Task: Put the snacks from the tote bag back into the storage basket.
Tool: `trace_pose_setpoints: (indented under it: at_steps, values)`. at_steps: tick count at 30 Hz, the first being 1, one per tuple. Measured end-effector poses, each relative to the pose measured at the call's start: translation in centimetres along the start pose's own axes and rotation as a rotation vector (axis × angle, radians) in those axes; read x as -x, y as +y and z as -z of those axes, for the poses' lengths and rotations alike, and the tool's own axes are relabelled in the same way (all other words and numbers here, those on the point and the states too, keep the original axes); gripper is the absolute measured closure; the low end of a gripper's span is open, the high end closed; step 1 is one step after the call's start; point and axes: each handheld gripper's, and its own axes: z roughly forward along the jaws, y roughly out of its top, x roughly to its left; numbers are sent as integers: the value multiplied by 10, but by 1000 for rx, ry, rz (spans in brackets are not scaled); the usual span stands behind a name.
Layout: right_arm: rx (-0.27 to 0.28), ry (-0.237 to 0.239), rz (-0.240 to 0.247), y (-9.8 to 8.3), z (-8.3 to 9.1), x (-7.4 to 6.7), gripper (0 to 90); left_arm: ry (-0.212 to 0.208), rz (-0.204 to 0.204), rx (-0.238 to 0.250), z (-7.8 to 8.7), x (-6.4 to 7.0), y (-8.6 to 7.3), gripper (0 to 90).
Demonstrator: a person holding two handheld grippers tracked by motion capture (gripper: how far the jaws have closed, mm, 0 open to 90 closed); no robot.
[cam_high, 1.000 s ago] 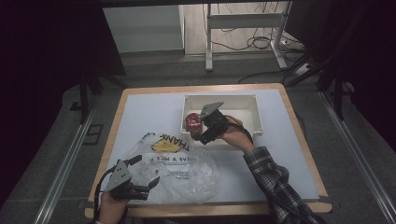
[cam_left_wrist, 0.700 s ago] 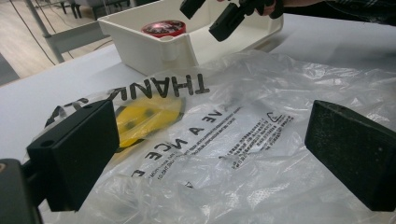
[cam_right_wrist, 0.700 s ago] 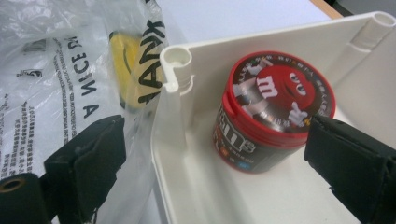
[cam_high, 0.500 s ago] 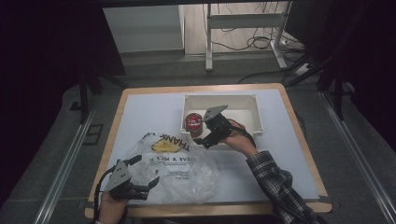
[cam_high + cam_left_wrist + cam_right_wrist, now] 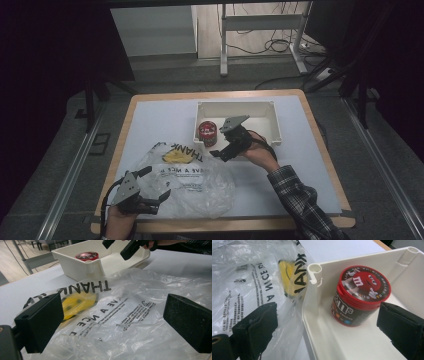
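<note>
Both jaws of the right gripper stand wide apart and grip nothing; they have just been opening, and one jaw hangs over the clear plastic bag while the other sits inside the white bin, so the bin's near wall runs up between them. Ahead of the inner jaw, the candy tub stands upright on the bin floor in the near left corner, free of both pads. In the right gripper view it is close to the corner post but not pressed to it, and bare bin floor lies open on its other sides.

Low over the bag's near end, the left gripper has its jaws spread just as wide with nothing clasped; in the left gripper view the crumpled film lies beneath them.

That tub is a short round container with a red lid printed with a red cartoon candy figure, and a dark brown wall with white lettering. The bag carries black lettering and a yellow face print, and its far edge lies against the bin's outer wall. White table stretches bare to the left of bin and bag.
</note>
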Motion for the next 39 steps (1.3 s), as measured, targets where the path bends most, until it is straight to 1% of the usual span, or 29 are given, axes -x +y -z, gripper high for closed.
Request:
trace_pose_setpoints:
  at_steps: [5,12,18,28,33,36,39]
  values:
    - [15,-14,-3,-3,6,0,36,-6,0,0,-1,1,0,28]
    - [31,-27,-26,-9,14,-2,36,-11,-1,-1,-1,1,0,27]
    - [47,-20,-54,-15,19,-4,36,-12,-3,0,-1,1,0,27]
    - [46,-6,-62,-20,23,-13,35,-8,0,5,0,1,1,27]
    - [54,-5,-75,-25,30,-17,34,-7,-1,5,-1,1,1,26]
    - [62,-5,-94,-29,35,-20,31,-6,-2,7,0,1,1,27]
    - [82,-3,-111,-32,41,-22,22,-6,-2,7,0,1,1,26]
